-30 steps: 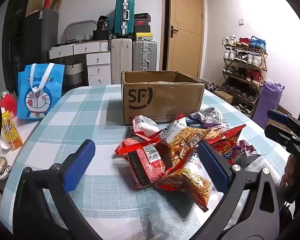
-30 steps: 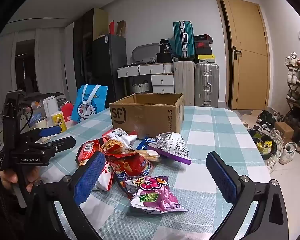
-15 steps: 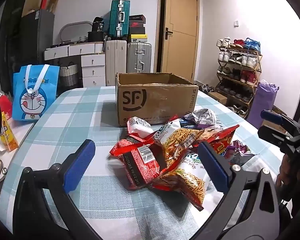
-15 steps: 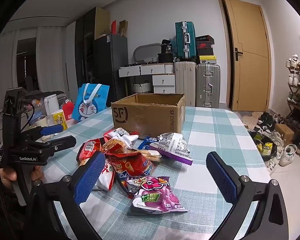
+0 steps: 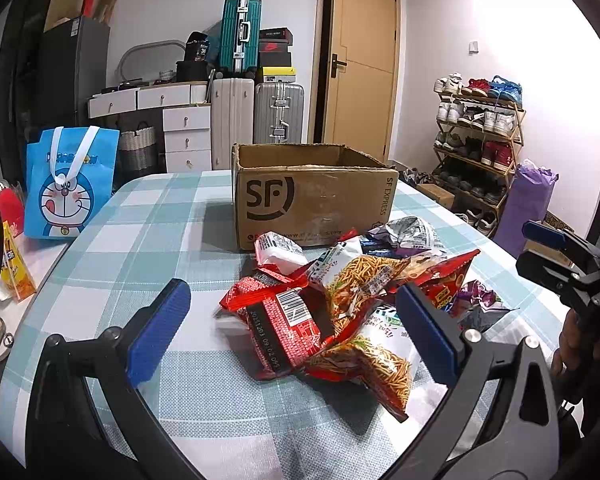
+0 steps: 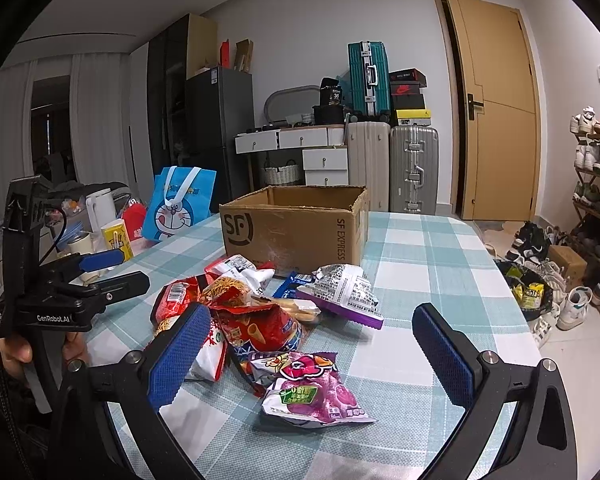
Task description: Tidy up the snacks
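Since a second ago the left wrist view has eased slightly closer to the snack pile (image 5: 352, 304), so the cardboard box (image 5: 312, 196) sits a touch larger and more central; the packets themselves have not shifted. The right wrist view has barely changed.

Both tools are spread wide and carry nothing. The left gripper (image 5: 296, 328) hovers over the checked tablecloth (image 5: 140, 232) with the near edge of the pile between its blue pads (image 5: 160, 332); whether a pad touches a packet cannot be told. The right gripper (image 6: 316, 356) hangs on the other side of the pile, its blue pads (image 6: 444, 356) framing a purple packet (image 6: 320, 392) that lies flat on the cloth, nearest the camera.

All snacks lie on the table just in front of the box, none visibly inside it. Closest to the box are a white packet (image 5: 278, 248) and a silver-and-purple packet (image 6: 346, 292). Farther from the box sit a red barcode packet (image 5: 288, 328) and two overlapping noodle-stick packets (image 5: 364, 280). A small blue wrapper (image 6: 296, 282) lies almost against the box front.

The box stands upright with its top open, marked SF on the front. Left of the box, at the table's edge, stands a blue cartoon tote bag (image 5: 70, 184), with a yellow drink carton (image 6: 118, 240) near it.
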